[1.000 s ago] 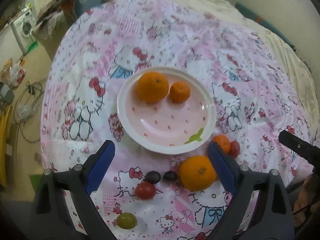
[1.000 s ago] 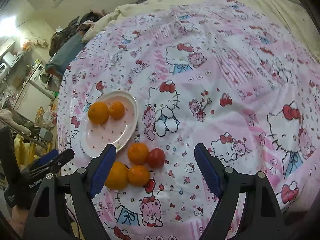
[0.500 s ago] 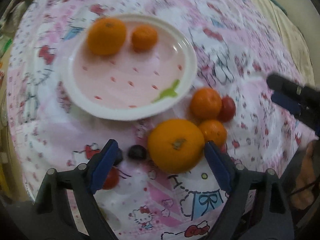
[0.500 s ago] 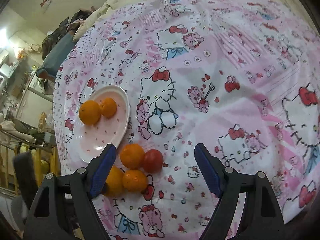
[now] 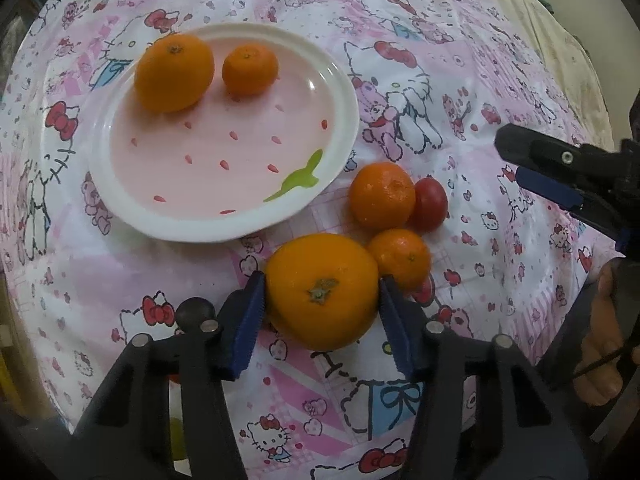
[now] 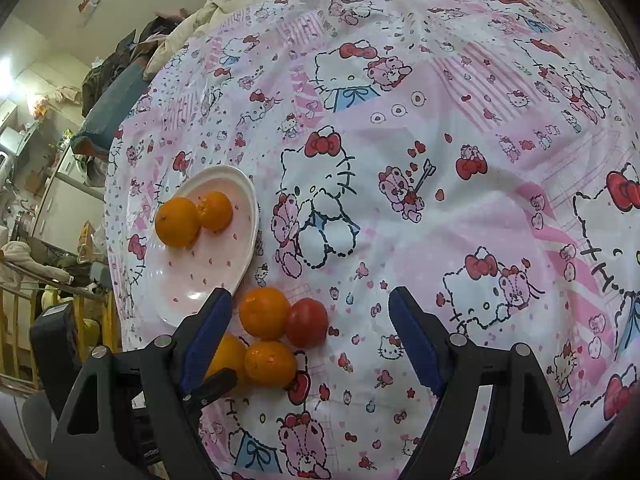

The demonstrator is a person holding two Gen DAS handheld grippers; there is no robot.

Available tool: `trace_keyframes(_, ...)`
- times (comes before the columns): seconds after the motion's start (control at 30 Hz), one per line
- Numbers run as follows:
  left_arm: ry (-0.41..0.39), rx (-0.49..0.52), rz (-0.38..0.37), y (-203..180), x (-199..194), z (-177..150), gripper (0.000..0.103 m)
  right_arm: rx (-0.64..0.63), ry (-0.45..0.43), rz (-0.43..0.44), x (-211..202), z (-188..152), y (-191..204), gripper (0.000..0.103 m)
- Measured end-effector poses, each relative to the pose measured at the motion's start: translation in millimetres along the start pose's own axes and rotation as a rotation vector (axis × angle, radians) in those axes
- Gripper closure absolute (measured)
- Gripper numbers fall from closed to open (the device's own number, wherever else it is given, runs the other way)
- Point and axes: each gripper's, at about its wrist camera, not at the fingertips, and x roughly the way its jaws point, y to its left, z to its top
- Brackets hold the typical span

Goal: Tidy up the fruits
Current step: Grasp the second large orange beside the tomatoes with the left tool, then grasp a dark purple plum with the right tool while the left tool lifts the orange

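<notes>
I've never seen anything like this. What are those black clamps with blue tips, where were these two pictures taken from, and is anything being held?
There is no robot: a person holds a two-finger tool in each hand, each with a camera looking along its fingers. One picture is from the left tool, the other from the right tool. On the cartoon tablecloth sits a pink plate with a large orange and a small mandarin. Beside it lie a big orange, two mandarins and a red tomato. The left tool's jaws are closing on the big orange, blue pads at its sides. The right tool is open and empty.
</notes>
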Motion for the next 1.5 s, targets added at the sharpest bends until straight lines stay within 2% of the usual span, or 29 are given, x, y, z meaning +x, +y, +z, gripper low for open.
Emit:
trace_keyframes(0.2, -0.061, -0.015, 0.014, 5, -25, -2, 0.052, -0.013, -0.007, -0.003, -7, -2, 6, 0.02)
trace_keyframes(0.43, -0.143, -0.114, 0.012, 32, -59, 2, 0.053, -0.045, -0.001, 0.003, -11, -6, 21, 0.02)
trace_keyframes(0.63, -0.207, -0.178, 0.052, 61, -86, 1, 0.053, -0.094, 0.013, 0.015, -5, -10, 51, 0.02)
trace_keyframes(0.8, -0.215, -0.238, 0.067, 87, -93, -5, 0.053, -0.138, 0.067, 0.047, 13, -17, 77, 0.02)
trace_keyframes(0.9, -0.224, -0.256, 0.092, 101, -96, -11, 0.053, -0.183, 0.13, 0.078, 30, -26, 92, 0.021)
trace_keyframes(1.1, -0.23, -0.305, 0.098, 126, -101, -23, 0.053, -0.283, 0.211, 0.132, 53, -46, 118, 0.05)
trace_keyframes(1.17, -0.231, -0.315, 0.097, 130, -102, -25, 0.053, -0.337, 0.242, 0.126, 63, -55, 128, 0.051)
trace_keyframes(1.23, -0.231, -0.325, 0.093, 133, -103, -26, 0.053, -0.378, 0.279, 0.116, 75, -63, 136, 0.058)
trace_keyframes(1.5, -0.238, -0.314, 0.086, 129, -104, -23, 0.053, -0.47, 0.332, 0.04, 106, -72, 142, 0.07)
